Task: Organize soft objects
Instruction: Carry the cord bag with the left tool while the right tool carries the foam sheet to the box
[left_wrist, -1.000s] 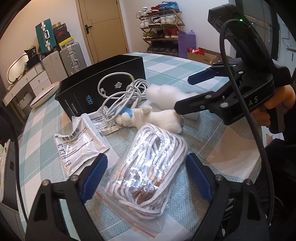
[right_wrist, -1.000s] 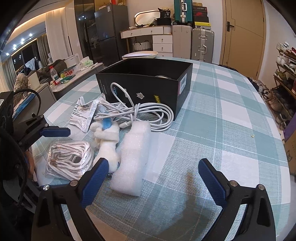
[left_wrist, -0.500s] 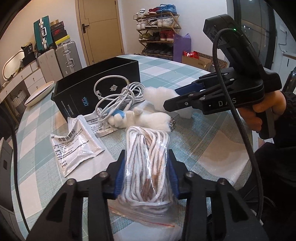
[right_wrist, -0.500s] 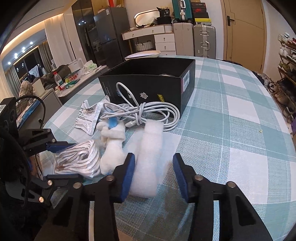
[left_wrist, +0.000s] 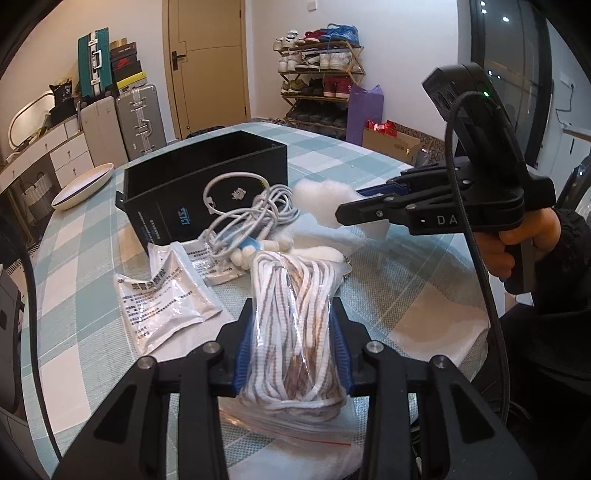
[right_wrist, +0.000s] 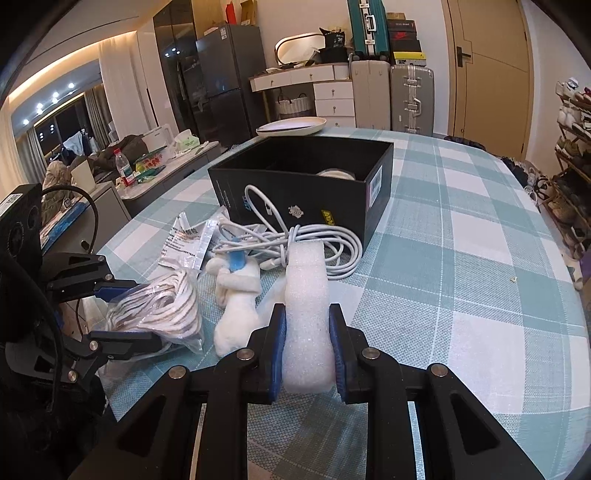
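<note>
My left gripper (left_wrist: 291, 350) is shut on a clear bag of white and brown rope (left_wrist: 295, 317), squeezing it between the blue pads. The same bag of rope (right_wrist: 162, 310) shows at the left of the right wrist view, inside the left gripper (right_wrist: 122, 314). My right gripper (right_wrist: 306, 347) is shut on a white foam piece (right_wrist: 306, 306) and appears at the right as the right gripper (left_wrist: 354, 206) with the foam piece (left_wrist: 325, 195). A white plush toy (right_wrist: 236, 310) lies between the two. An open black box (right_wrist: 306, 184) stands behind a coil of white cable (right_wrist: 314, 240).
Two silver sachets (left_wrist: 166, 291) lie left of the rope bag on the checked tablecloth (right_wrist: 461, 258). A white plate (left_wrist: 83, 184) sits at the table's far edge beyond the box. A person's hand (left_wrist: 517, 240) holds the right gripper's handle.
Both grippers went from wide open to shut: the left closed on the rope bag, the right on the foam piece. Both objects now stand narrower, pinched between the pads.
</note>
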